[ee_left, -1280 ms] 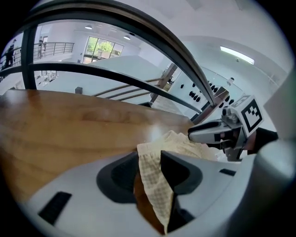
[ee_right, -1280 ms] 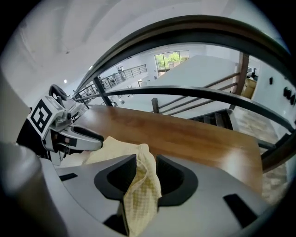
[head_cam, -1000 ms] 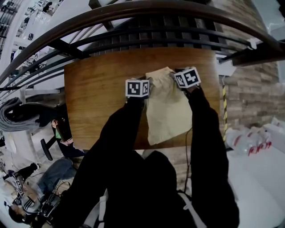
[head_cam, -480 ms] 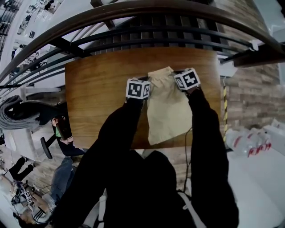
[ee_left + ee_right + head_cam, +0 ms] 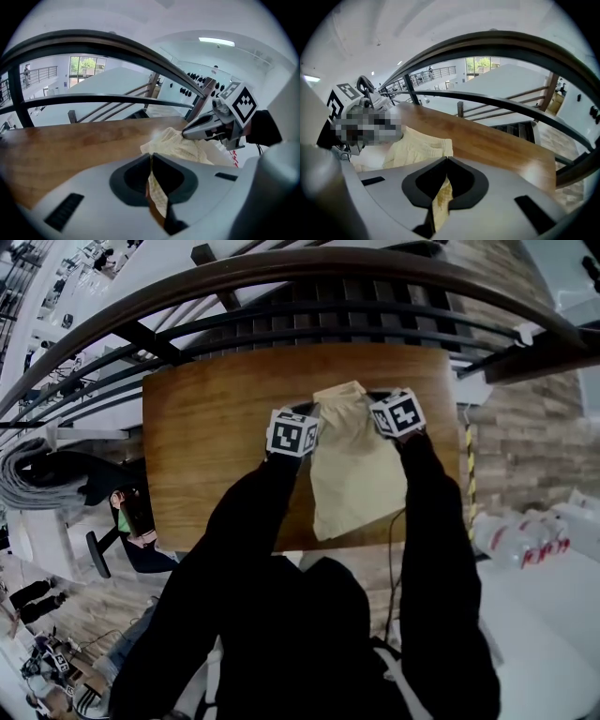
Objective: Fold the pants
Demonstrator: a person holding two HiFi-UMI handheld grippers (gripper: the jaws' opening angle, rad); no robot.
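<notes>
Pale yellow pants lie lengthwise on the wooden table, waistband at the far end. My left gripper holds the waistband's left corner. Its jaws have just been closing, and a strip of yellow cloth is pinched between them. My right gripper is shut on the right corner, with cloth hanging from its jaws. In the left gripper view the bunched waistband lies ahead, and the right gripper's tip touches it. The right gripper view shows the elastic band.
A dark curved railing runs close behind the table's far edge. A brick wall stands to the right. The table's left half is bare wood. Below and to the left is a lower floor with people.
Both grippers have risen slightly and carry the waistband corners with them. The pants' near hem has drawn a little away from the table's front edge.
</notes>
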